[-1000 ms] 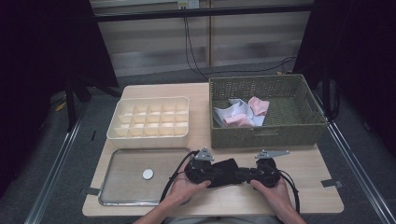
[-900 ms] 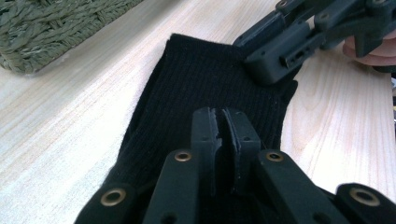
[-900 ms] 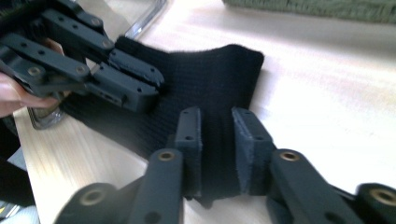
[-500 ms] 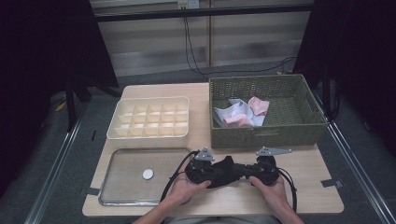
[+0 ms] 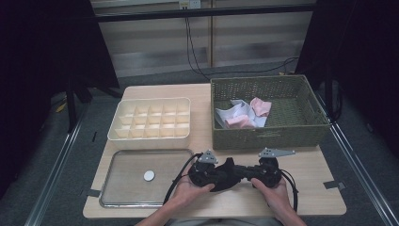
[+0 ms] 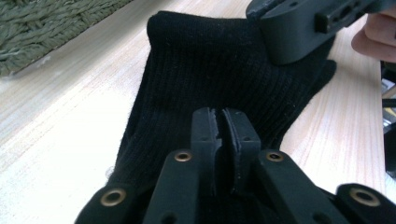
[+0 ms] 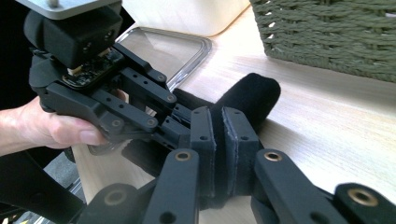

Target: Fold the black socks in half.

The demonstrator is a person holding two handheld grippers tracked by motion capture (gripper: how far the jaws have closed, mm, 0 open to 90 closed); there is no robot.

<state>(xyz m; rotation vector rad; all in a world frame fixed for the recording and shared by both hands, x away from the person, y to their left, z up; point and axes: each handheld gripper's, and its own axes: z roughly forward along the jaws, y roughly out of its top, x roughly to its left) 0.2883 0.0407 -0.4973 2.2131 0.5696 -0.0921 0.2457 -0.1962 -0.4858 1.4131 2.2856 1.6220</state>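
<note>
At the near edge of the table (image 5: 310, 169), a person's two hands hold the grippers facing each other over a black sock (image 5: 225, 174) lying on the wood. Left gripper (image 5: 217, 173) has its jaws pinched tight on the knit; right gripper (image 5: 244, 173) has just been closing and now clamps the sock's other end (ribbed fabric bunched between them). Farther back sit a steel tray (image 5: 122, 197), a divided box (image 5: 150, 134) and a woven basket (image 5: 268, 136) of cloths.

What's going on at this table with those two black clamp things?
A person holds a gripper in each hand, and both the left gripper and the right gripper are pinched shut on a black sock near the table's front edge. Behind it stand a green wicker basket and a cream divided box.
</note>
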